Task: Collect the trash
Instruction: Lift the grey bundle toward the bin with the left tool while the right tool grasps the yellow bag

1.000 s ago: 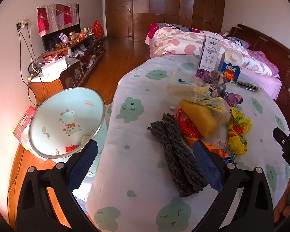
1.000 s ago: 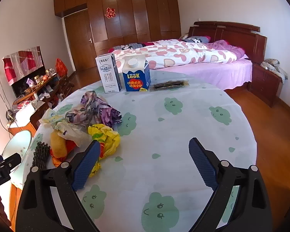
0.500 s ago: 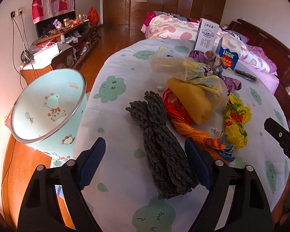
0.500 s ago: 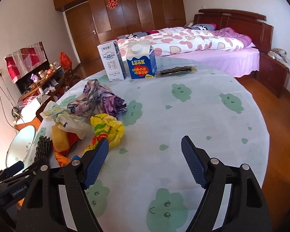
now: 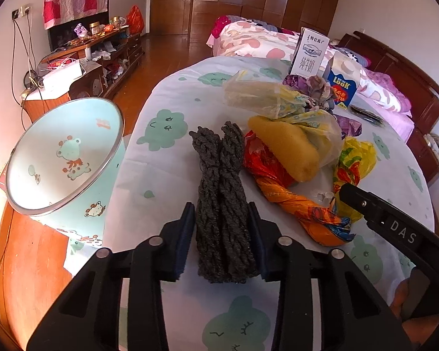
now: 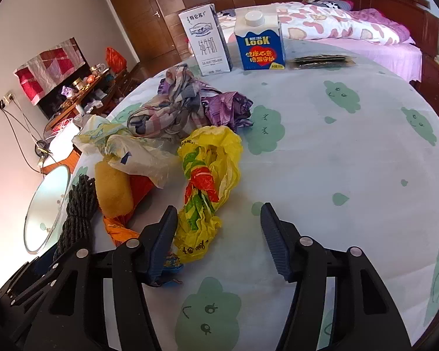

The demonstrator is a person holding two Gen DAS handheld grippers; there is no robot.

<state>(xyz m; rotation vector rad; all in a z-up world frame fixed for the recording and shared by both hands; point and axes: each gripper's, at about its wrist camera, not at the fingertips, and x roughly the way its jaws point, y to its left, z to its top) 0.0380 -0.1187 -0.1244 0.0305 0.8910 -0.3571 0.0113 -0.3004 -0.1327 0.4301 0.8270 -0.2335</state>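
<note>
My left gripper (image 5: pixel 221 219) is shut on the near end of a dark grey braided rope bundle (image 5: pixel 219 175) that lies on the table. Beside it lie a yellow sponge (image 5: pixel 286 149), an orange-red plastic bag (image 5: pixel 292 201) and a yellow plastic bag (image 5: pixel 354 163). My right gripper (image 6: pixel 219 228) is open, low over the table, with the yellow plastic bag (image 6: pixel 210 175) against its left finger. The pale blue trash bin (image 5: pixel 64 158) stands on the floor left of the table.
A round table with a cloud-print cloth (image 6: pixel 351 161) carries a white milk carton (image 6: pixel 207 46), a blue LOOK carton (image 6: pixel 260 44), crumpled cloth (image 6: pixel 172 108), a purple wrapper (image 6: pixel 228 105) and a dark flat packet (image 6: pixel 322 60). A bed (image 6: pixel 351 26) lies behind.
My left gripper moved forward over the rope bundle and closed on it. My right gripper moved forward and down to the yellow bag and narrowed somewhat, still open.
</note>
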